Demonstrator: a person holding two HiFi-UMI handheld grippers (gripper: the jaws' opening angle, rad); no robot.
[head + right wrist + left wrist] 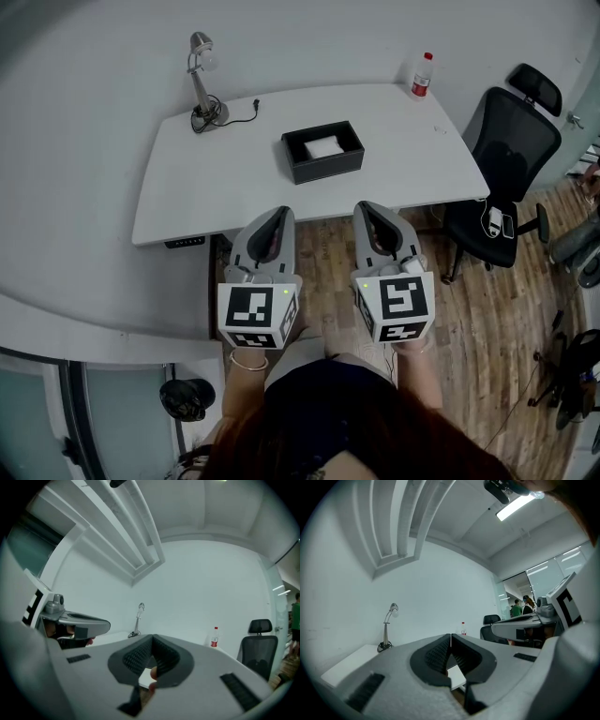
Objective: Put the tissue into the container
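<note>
The left gripper [279, 217] and the right gripper [367, 210] are being held clenched and empty, short of the table [187, 202]. The container [323, 165] is being faced straight ahead, about midway between them, neither being clearly nearer, its long axis running crosswise. What appears to be the tissue [323, 147] is already lying inside it.
</note>
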